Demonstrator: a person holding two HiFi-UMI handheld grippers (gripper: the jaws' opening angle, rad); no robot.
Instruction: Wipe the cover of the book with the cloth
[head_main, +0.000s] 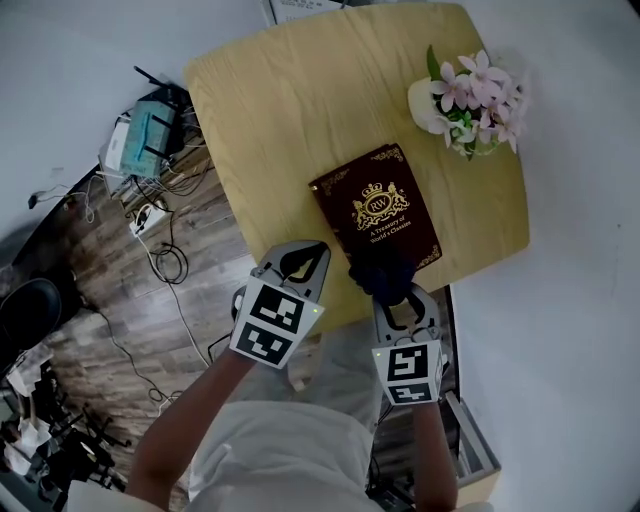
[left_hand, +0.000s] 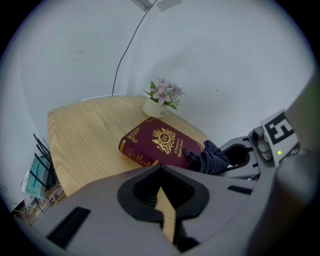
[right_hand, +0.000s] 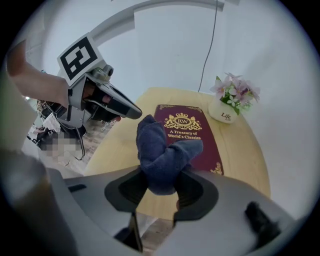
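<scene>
**A:** Entry one, the book (head_main: 378, 215). How many, and where?

**B:** One book, maroon, lying flat on the desk (head_main: 280, 110) towards its right side. Its long axis is running from the near edge away to the far side.

**A:** The cloth (head_main: 385, 278)?

**B:** One, dark blue. The right tool (head_main: 395, 295) is gripping it bunched between its jaws, and it is hanging at the book's near short edge. The cover is lying straight ahead of it, on the far side.

**A:** The left tool (head_main: 300, 262)?

**B:** It is carrying nothing, its jaws drawn together. It is hovering just left of the book's near corner. The right tool is sitting nearer the cover.

**A:** Anything else?

**B:** One flower pot (head_main: 465, 100), standing beyond the book's far right corner.
</scene>
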